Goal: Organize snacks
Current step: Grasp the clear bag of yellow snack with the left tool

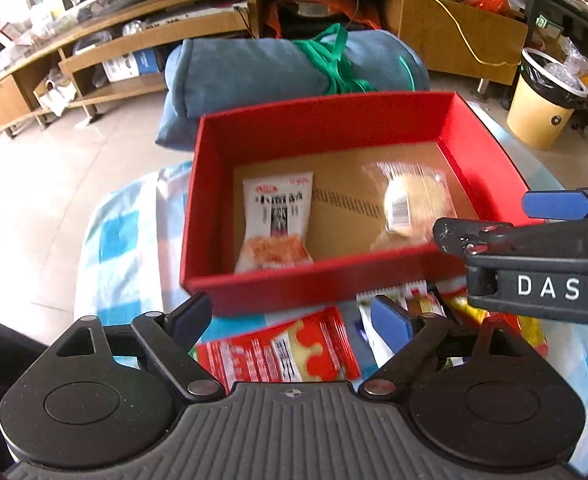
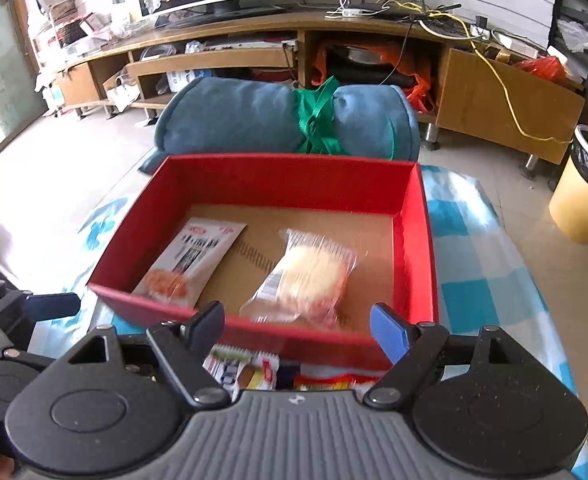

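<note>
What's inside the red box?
Inside the red box: a white snack packet on the left, a clear-wrapped bun on the right, both on bare cardboard. The near wall hides their lower edges.

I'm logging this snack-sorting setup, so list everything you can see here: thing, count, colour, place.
box: one, red with brown floor, on the checked cloth.
white snack packet: one, white with orange picture, lying in the box, left side.
clear-wrapped bun: one, pale yellow, in the box, right of the white packet.
loose snack packets: several, mostly red and yellow, on the cloth in front of the box.
cloth: one, blue and white checks, under the box.
rolled cushion: one, blue, tied with green strap, behind the box.
bin: one, yellow, on the floor at far right.
left tool: black with blue pads, open, empty.
right tool: same, open, empty.
</note>
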`<state>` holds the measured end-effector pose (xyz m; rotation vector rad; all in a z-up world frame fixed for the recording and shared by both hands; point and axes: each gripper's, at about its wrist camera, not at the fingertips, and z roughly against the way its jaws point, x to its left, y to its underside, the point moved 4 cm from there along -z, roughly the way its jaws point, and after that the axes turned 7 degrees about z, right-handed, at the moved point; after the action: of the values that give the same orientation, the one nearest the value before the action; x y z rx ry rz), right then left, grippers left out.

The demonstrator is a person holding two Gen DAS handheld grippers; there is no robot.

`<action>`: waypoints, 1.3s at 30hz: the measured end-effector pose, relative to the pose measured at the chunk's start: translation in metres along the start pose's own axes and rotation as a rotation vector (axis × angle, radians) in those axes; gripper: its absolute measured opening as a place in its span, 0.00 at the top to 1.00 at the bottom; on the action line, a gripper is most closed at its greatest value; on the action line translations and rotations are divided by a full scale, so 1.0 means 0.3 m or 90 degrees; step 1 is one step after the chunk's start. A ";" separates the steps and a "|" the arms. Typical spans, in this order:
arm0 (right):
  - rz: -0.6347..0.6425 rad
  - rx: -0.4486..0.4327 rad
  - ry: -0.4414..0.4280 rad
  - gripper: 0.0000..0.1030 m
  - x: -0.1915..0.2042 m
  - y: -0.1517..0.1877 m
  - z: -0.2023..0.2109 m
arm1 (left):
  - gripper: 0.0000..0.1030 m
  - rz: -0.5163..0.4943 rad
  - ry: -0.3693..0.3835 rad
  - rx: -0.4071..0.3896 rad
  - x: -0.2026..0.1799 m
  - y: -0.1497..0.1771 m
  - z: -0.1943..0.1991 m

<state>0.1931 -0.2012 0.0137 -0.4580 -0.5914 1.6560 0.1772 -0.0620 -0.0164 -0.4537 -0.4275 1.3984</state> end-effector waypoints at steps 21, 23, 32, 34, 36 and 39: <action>0.012 0.067 -0.021 0.26 0.063 0.186 0.033 | 0.11 0.008 0.024 0.097 0.007 0.223 0.008; 0.012 0.071 -0.021 0.26 0.065 0.200 0.038 | 0.11 0.003 0.024 0.103 0.000 0.241 0.007; 0.001 0.089 -0.014 0.26 0.040 0.240 0.037 | 0.11 0.014 0.024 0.132 0.021 0.288 -0.010; 0.000 0.088 -0.015 0.26 0.034 0.241 0.037 | 0.10 0.019 0.019 0.141 0.030 0.298 -0.021; -0.003 0.087 -0.016 0.26 0.027 0.240 0.039 | 0.10 0.028 0.022 0.151 0.038 0.303 -0.031; -0.009 0.085 -0.020 0.26 0.018 0.239 0.045 | 0.10 0.054 0.031 0.166 0.055 0.303 -0.044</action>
<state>0.1280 -0.2056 -0.0194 -0.3309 -0.5022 1.6802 0.1107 -0.0359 -0.0764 -0.2949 -0.1833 1.4987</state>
